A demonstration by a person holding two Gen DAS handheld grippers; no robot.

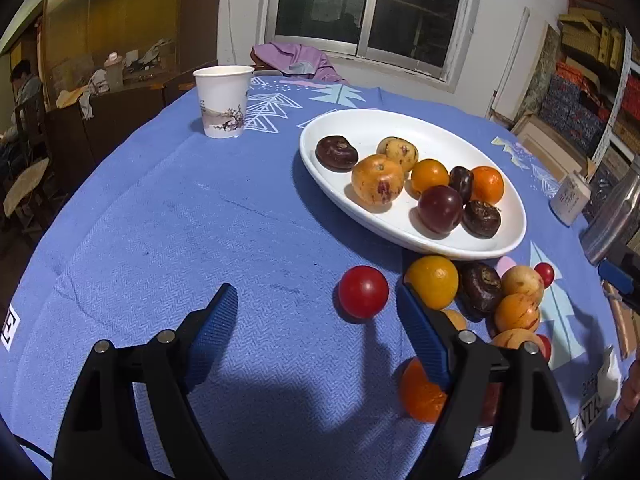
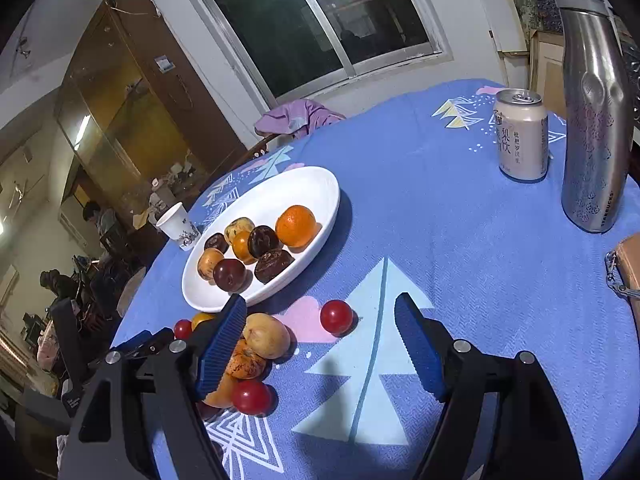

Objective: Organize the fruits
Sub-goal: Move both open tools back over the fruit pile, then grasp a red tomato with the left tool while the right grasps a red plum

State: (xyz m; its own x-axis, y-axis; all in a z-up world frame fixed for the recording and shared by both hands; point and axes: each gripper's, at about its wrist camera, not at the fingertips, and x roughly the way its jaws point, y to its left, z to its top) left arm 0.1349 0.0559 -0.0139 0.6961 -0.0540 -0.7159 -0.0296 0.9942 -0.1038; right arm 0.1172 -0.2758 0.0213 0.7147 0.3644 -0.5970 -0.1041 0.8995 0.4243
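A white oval plate (image 1: 360, 122) (image 2: 304, 184) holds several fruits: oranges, dark plums, brown chestnut-like ones and yellow speckled ones. Loose fruit lies on the blue cloth in front of it. In the left wrist view a red tomato (image 1: 363, 291) sits just ahead of my left gripper (image 1: 316, 300), which is open and empty; an orange (image 1: 433, 281) lies by its right finger. In the right wrist view my right gripper (image 2: 322, 312) is open and empty, a red tomato (image 2: 336, 317) just ahead between its fingertips, a yellow fruit (image 2: 267, 335) beside its left finger.
A paper cup (image 1: 222, 100) stands at the far left of the table. A drink can (image 2: 522, 134) and a steel bottle (image 2: 592, 120) stand at the right, with a tan bag (image 2: 630, 268) at the edge. A person sits far left.
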